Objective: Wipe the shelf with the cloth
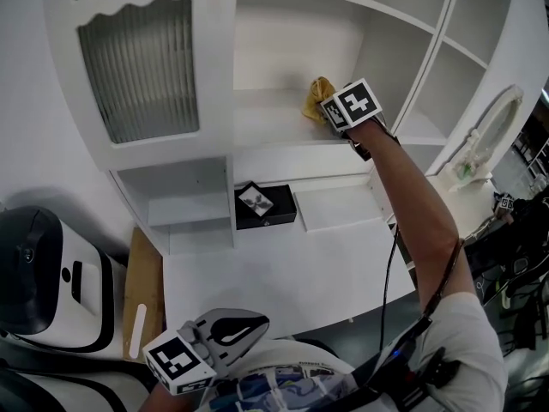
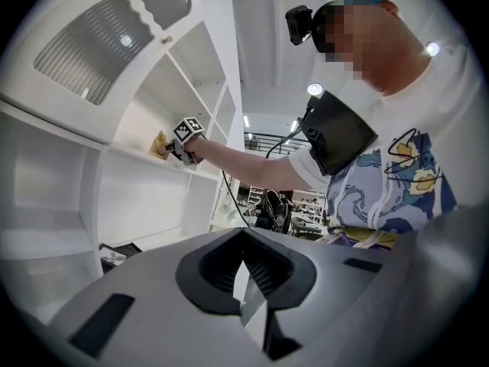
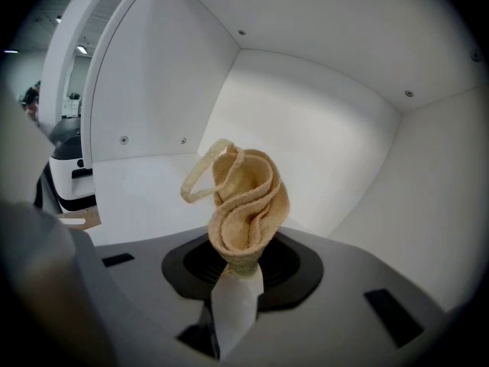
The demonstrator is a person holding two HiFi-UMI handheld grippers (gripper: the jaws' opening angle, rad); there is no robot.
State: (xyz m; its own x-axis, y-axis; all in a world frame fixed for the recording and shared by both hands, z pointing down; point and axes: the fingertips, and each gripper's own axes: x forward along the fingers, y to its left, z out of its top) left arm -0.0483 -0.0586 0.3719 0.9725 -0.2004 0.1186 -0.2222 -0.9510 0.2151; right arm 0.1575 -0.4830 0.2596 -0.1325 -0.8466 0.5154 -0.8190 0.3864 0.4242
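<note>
Reaches the right arm up and forward, almost straight at the elbow, into the open middle bay of the white cabinet (image 1: pixel 220 101), with the right gripper (image 1: pixel 330 110) just above the shelf (image 1: pixel 266 114) and its marker cube tilted back toward the head camera. Pinches the yellow cloth (image 1: pixel 316 97) at its gathered lower end between fingers (image 3: pixel 235 306) pressed tight on it; in the right gripper view, shows the cloth as a folded, flaring bunch with a thin loop curling off to the left. Places the cloth toward the right end of that bay, over the shelf board; cannot tell from any view whether it touches the board. Holds the left gripper (image 1: pixel 253 324) low and close to the body at the near edge of the desk (image 1: pixel 283 273), aimed up at the cabinet, its fingers (image 2: pixel 249 304) pressed together with nothing between them. Bears only square black-and-white markers on both cubes. Carries a pale picture on the black box (image 1: pixel 264 205) on the desk below the shelf, too small to make out. In the head view, hides the right fingertips behind cloth and cube
</note>
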